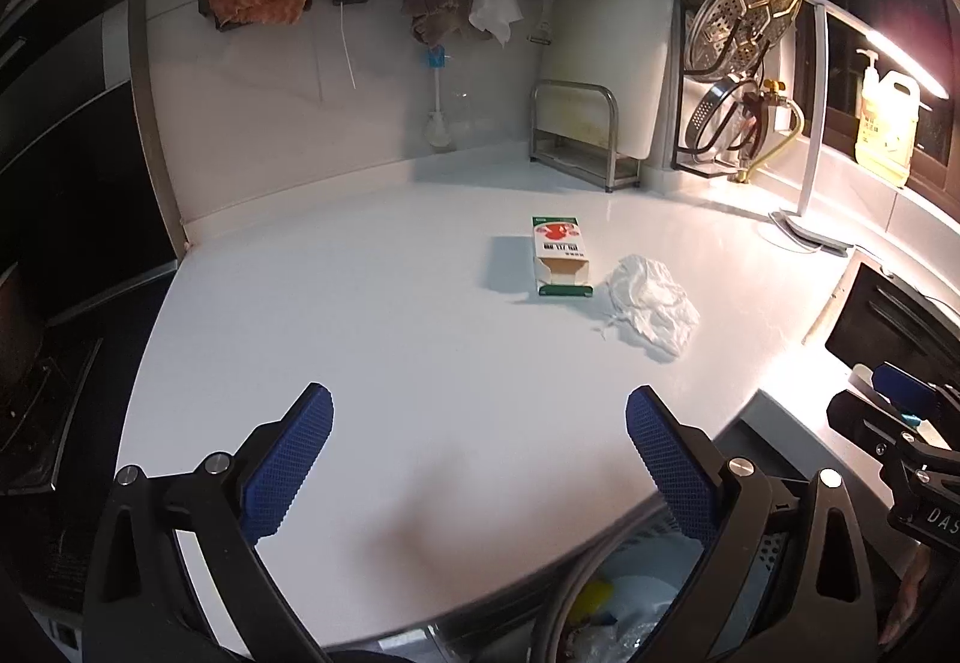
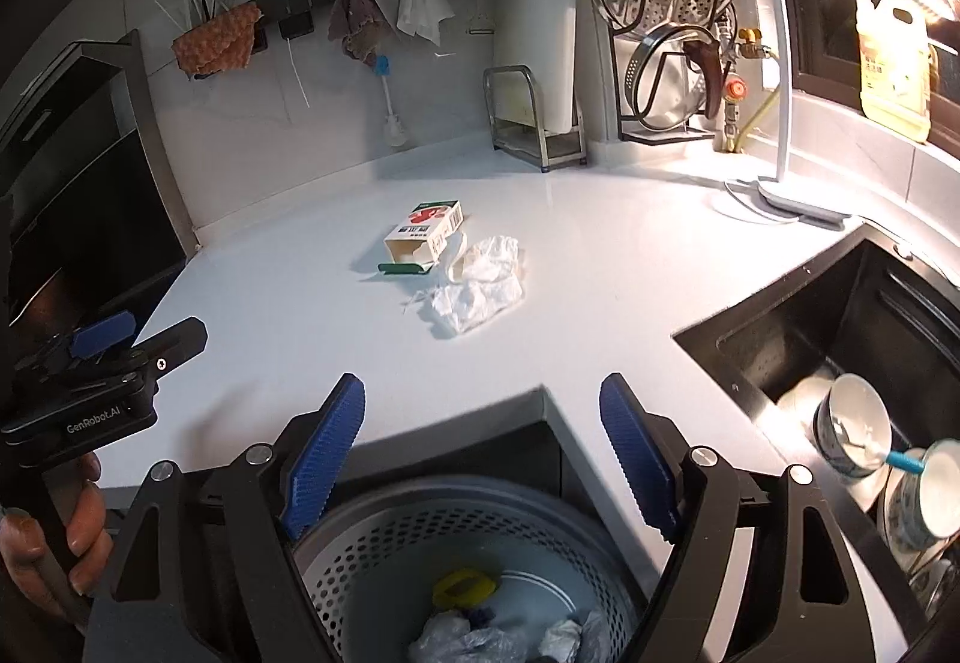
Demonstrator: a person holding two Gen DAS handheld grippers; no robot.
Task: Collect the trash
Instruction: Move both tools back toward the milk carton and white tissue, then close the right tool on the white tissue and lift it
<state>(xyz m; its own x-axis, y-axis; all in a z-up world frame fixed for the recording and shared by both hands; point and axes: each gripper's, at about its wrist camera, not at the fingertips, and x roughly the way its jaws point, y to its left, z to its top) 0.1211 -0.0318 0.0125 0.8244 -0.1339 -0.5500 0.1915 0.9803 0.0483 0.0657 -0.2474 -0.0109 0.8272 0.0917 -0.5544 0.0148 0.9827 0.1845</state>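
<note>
A small opened carton (image 1: 561,256) (image 2: 423,237) with a red and green print lies on the white counter (image 1: 390,339) (image 2: 600,273). A crumpled white plastic wrapper (image 1: 653,305) (image 2: 477,288) lies just to its right, touching it in the right wrist view. My left gripper (image 1: 479,456) hangs open over the counter's near edge, nothing between its blue pads. My right gripper (image 2: 482,450) is open above a perforated grey bin (image 2: 384,561) (image 1: 762,549) that holds a yellow scrap (image 2: 465,586) and crumpled plastic (image 2: 462,642). Both lie well short of the carton.
A black sink (image 2: 840,339) with bowls (image 2: 852,426) lies at the right. A white desk lamp (image 1: 807,231) (image 2: 774,195), a metal rack (image 1: 579,135) (image 2: 534,123) and a steamer stand (image 2: 672,33) line the back. A dark stove area (image 1: 54,219) is at the left.
</note>
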